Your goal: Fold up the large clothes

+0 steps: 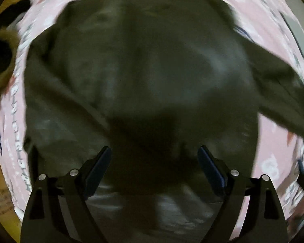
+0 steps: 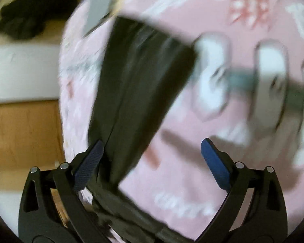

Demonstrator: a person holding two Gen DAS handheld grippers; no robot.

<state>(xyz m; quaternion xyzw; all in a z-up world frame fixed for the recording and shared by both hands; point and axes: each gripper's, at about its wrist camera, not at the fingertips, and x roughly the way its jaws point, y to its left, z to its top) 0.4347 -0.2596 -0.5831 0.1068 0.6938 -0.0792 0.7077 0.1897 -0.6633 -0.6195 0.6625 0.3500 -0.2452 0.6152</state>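
A large dark olive garment lies spread on a pink patterned bedsheet, one sleeve stretched to the right. My left gripper is open above the garment's near part, holding nothing. In the right wrist view a long dark sleeve or panel of the garment runs from the bottom up across the pink sheet. My right gripper is open; its left finger is beside the cloth's edge. Both views are motion-blurred.
A dark furry object sits at the left edge of the bed. In the right wrist view a wooden surface and a white ledge lie left of the bed, with a dark heap behind.
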